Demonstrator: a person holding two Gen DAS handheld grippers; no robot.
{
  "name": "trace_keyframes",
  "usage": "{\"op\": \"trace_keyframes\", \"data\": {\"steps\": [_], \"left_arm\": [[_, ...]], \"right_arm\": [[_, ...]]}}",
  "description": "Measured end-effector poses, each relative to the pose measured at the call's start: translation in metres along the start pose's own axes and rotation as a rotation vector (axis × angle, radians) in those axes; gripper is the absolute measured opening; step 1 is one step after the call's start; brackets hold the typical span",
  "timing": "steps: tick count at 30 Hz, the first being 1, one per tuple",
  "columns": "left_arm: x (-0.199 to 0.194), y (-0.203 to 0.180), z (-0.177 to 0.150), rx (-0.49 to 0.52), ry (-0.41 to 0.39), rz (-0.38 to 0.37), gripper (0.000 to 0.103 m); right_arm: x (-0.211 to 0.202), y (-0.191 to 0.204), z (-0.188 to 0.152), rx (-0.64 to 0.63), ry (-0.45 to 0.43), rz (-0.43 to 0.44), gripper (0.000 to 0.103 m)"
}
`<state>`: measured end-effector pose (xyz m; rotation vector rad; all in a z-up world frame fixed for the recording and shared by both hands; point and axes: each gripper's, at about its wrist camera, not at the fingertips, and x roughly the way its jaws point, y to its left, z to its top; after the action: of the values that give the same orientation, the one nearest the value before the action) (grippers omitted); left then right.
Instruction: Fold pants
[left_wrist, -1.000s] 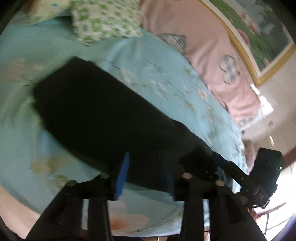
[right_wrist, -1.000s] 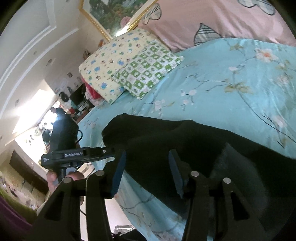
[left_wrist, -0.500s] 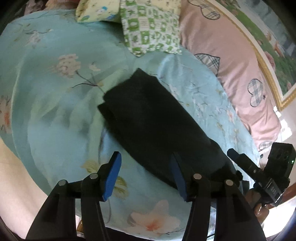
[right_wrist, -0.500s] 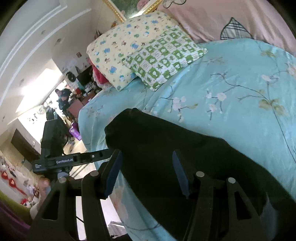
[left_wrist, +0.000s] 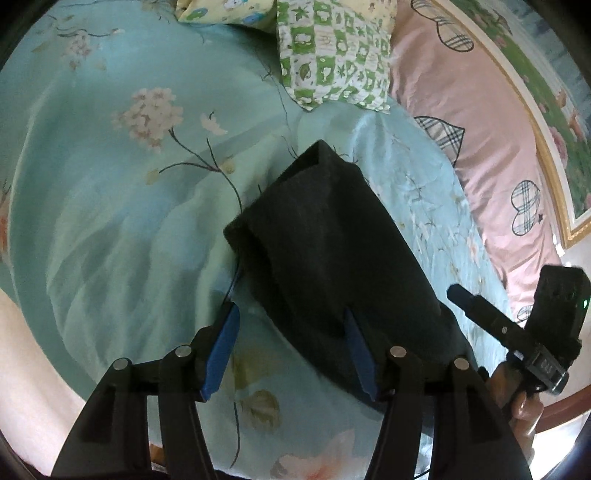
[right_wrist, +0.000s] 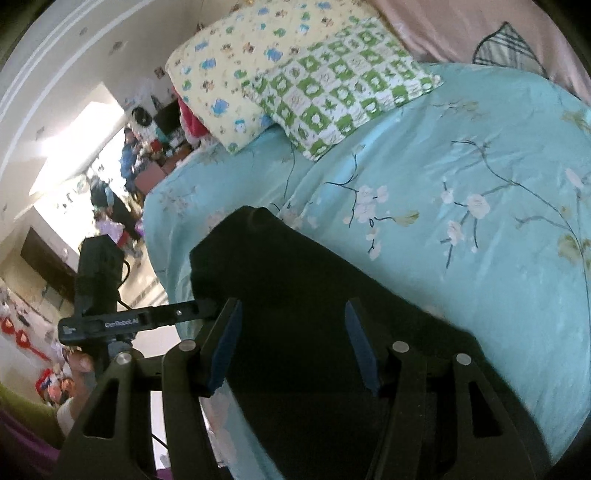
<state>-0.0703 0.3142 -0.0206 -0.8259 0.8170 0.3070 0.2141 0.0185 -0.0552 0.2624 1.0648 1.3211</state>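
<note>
My left gripper (left_wrist: 291, 350) jaws spread wide and empty, right gripper (right_wrist: 291, 343) jaws likewise, folded black fabric pants (left_wrist: 332, 251) centre frame, on floral turquoise bedsheet (left_wrist: 122, 206), green-checked pillow (left_wrist: 336, 55) at top.

1. A light blue bedsheet (left_wrist: 122, 206) printed with flowers is covering the bed.
2. A green-and-white checked pillow (left_wrist: 332, 51) is lying at the head, overlapping a yellow patterned pillow (right_wrist: 236, 70).
3. A pink headboard cover (left_wrist: 476, 122) with plaid hearts is running beside a gold-framed picture (left_wrist: 546, 122).
</note>
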Motion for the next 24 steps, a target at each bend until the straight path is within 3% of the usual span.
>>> {"op": "trace_keyframes", "data": {"steps": [8, 13, 18, 19, 20, 21, 24], "left_arm": [[0.008, 0.003, 0.007, -0.025, -0.011, -0.005, 0.059], [0.011, 0.006, 0.01, -0.039, -0.015, -0.018, 0.059], [0.013, 0.006, 0.012, -0.026, -0.026, -0.001, 0.051], [0.014, 0.005, 0.013, -0.021, -0.034, 0.02, 0.041], [0.015, 0.004, 0.014, -0.014, -0.039, 0.032, 0.032], [0.016, 0.004, 0.014, -0.008, -0.036, 0.029, 0.031], [0.013, 0.001, 0.014, 0.001, -0.043, 0.027, 0.025]], "right_arm": [[0.044, -0.001, 0.048, -0.061, 0.093, 0.077, 0.059], [0.086, 0.008, 0.074, -0.118, 0.197, 0.151, 0.059], [0.124, 0.011, 0.089, -0.136, 0.279, 0.179, 0.058], [0.13, 0.011, 0.091, -0.139, 0.289, 0.181, 0.056], [0.134, 0.012, 0.092, -0.144, 0.297, 0.185, 0.044], [0.139, 0.014, 0.093, -0.152, 0.31, 0.189, 0.032], [0.14, 0.019, 0.091, -0.18, 0.315, 0.172, 0.025]]}}
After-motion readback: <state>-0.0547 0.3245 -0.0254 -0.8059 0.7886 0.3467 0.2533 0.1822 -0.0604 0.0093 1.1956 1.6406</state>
